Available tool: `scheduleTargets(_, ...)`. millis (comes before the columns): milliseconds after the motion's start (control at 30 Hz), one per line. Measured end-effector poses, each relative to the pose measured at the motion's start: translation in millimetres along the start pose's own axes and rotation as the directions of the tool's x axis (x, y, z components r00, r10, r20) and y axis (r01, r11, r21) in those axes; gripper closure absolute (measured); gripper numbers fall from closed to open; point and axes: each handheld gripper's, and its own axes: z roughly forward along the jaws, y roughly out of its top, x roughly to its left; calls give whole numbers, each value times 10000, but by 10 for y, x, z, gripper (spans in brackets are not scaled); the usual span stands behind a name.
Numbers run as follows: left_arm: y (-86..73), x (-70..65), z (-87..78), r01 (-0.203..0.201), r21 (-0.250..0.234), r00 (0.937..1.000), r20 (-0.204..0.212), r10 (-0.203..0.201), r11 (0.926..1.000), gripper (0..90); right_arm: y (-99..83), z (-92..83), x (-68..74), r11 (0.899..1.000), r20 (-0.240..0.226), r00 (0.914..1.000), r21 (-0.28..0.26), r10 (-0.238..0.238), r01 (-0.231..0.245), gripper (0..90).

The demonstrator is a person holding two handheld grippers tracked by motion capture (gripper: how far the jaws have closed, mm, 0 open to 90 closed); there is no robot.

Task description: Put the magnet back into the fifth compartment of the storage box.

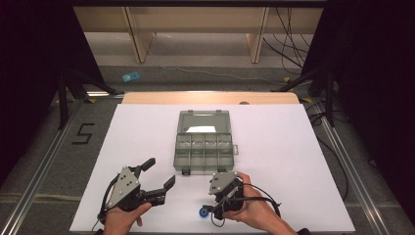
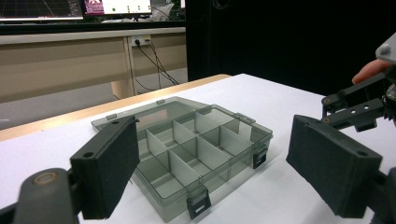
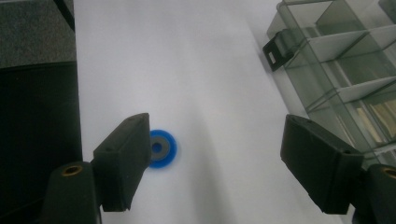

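I bring my right tool (image 3: 219,163), jaws spread, over the blue ring (image 3: 161,148) lying flat on the table (image 1: 293,147) near its front edge, beside one pad. The compartment box (image 1: 203,144) lies open ahead, ready to receive it. My left tool (image 1: 159,176) waits, spread and empty.

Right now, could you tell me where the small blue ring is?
In the high view the blue ring lies on the white table near its front edge, left of the right gripper and in front of the open compartment box.
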Motion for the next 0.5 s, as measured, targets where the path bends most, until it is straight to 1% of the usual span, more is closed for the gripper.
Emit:
scheduleTargets(100,1,-2,1,-25,-14,10000,6,25,10000,161,16,27,0,9998,-199,9997,188,-115,118,258)
scheduleTargets(200,2,-2,0,-30,-13,10000,9,30,10000,161,40,59,17,9990,-306,9993,397,-212,224,259)
scheduleTargets(333,3,-1,-1,-30,-25,10000,14,30,10000,161,61,86,34,9983,-379,9989,503,-268,286,260)
scheduleTargets(500,3,-3,-1,-21,-30,10000,23,21,10000,161,81,155,61,9954,-583,9970,784,-501,546,273)
